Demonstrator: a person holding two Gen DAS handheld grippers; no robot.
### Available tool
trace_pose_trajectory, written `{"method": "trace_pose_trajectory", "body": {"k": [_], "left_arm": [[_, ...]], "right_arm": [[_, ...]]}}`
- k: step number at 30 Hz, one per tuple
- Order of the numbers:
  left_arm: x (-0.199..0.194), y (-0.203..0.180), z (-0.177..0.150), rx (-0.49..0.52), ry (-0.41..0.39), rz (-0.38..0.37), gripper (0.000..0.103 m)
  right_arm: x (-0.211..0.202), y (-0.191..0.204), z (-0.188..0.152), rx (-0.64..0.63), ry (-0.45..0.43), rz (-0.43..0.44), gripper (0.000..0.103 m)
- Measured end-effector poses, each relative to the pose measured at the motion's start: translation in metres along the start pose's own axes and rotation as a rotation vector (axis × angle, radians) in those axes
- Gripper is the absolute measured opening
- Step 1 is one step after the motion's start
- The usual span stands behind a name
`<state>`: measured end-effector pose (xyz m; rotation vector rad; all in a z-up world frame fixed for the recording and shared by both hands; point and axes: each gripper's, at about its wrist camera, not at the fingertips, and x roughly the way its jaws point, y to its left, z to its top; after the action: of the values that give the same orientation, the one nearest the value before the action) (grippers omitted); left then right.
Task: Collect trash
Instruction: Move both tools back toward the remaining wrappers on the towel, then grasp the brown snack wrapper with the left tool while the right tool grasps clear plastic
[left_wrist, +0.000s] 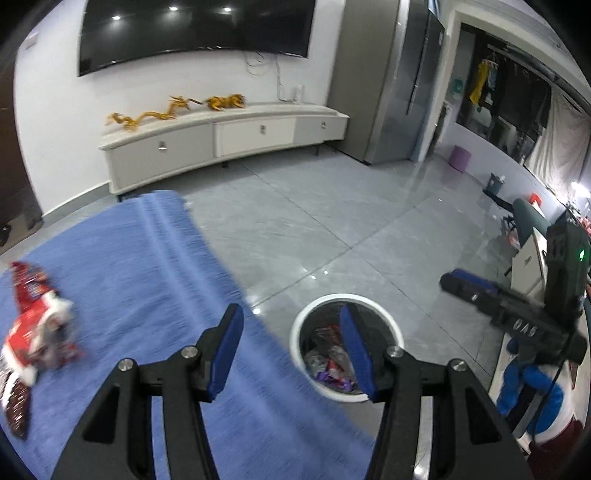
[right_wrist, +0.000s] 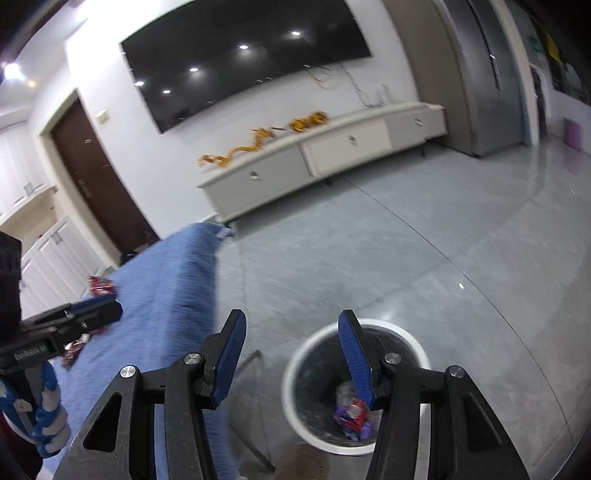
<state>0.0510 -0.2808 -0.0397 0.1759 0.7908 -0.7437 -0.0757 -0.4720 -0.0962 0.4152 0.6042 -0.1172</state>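
Left wrist view first: we hold our left gripper (left_wrist: 291, 347) with its blue-padded fingers (left_wrist: 227, 345) spread wide and nothing between them, poised over the edge where the tabletop (left_wrist: 147, 266), covered in a soft ribbed blue cloth, meets the drop to the floor. Just below and beyond the right-hand pad sits the trash bin (left_wrist: 345, 299), a round white-rimmed bucket on the floor, already holding crumpled wrappers in red, purple and silver; we judge it stands close to the tabletop so pieces can be dropped straight in. At the left of the cloth lies the remaining trash, a pile of crinkled red snack wrappers (left_wrist: 35, 332), blurred, well apart from our fingers. In the right wrist view, our right gripper (right_wrist: 291, 350) is likewise wide open and empty, hanging above the same bin (right_wrist: 406, 338), which suggests a release point rather than a pickup. Both views are smeared by motion. Farther off, glossy grey floor tiles (left_wrist: 332, 221) mirror the ceiling lights. Against the far wall stands a long, low cream cabinet (left_wrist: 221, 136) with small metal knobs and a golden dragon ornament (left_wrist: 147, 116) on top, and above it hangs a large dark television (left_wrist: 195, 29).
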Motion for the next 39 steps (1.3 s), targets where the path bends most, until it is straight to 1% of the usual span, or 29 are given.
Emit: {"method": "trace_pose_trajectory", "body": {"k": [4, 8, 11, 13, 15, 18, 20, 23, 27, 32, 36, 39], "left_arm": [[-0.039, 0.039, -0.019, -0.035, -0.03, 0.056, 0.053], [-0.08, 0.08, -0.044, -0.061, -0.068, 0.14, 0.065], [-0.109, 0.11, -0.059, -0.081, -0.102, 0.202, 0.066], [-0.127, 0.134, -0.07, -0.108, -0.12, 0.238, 0.069], [-0.138, 0.156, -0.078, -0.138, -0.13, 0.261, 0.073], [-0.153, 0.193, -0.098, -0.175, -0.132, 0.318, 0.075], [-0.156, 0.216, -0.108, -0.196, -0.118, 0.347, 0.077], [-0.151, 0.248, -0.117, -0.233, -0.091, 0.388, 0.077], [-0.139, 0.274, -0.12, -0.234, -0.052, 0.401, 0.078], [-0.107, 0.293, -0.117, -0.212, 0.017, 0.409, 0.078], [-0.083, 0.305, -0.114, -0.192, 0.059, 0.409, 0.078], [-0.068, 0.315, -0.113, -0.186, 0.08, 0.394, 0.078]], "right_arm": [[-0.004, 0.044, 0.007, -0.06, -0.012, 0.061, 0.05], [-0.001, 0.089, 0.011, -0.118, -0.009, 0.113, 0.05], [0.006, 0.117, 0.01, -0.155, 0.002, 0.145, 0.052], [0.012, 0.135, 0.009, -0.181, 0.014, 0.163, 0.053], [0.021, 0.156, 0.009, -0.21, 0.029, 0.185, 0.055], [0.037, 0.185, 0.007, -0.258, 0.054, 0.217, 0.06], [0.046, 0.203, 0.002, -0.284, 0.071, 0.234, 0.063], [0.074, 0.231, -0.005, -0.326, 0.117, 0.265, 0.065], [0.112, 0.262, -0.014, -0.375, 0.183, 0.312, 0.066], [0.167, 0.3, -0.026, -0.445, 0.264, 0.355, 0.066], [0.201, 0.321, -0.033, -0.504, 0.303, 0.362, 0.066], [0.225, 0.332, -0.039, -0.537, 0.328, 0.369, 0.066]]}}
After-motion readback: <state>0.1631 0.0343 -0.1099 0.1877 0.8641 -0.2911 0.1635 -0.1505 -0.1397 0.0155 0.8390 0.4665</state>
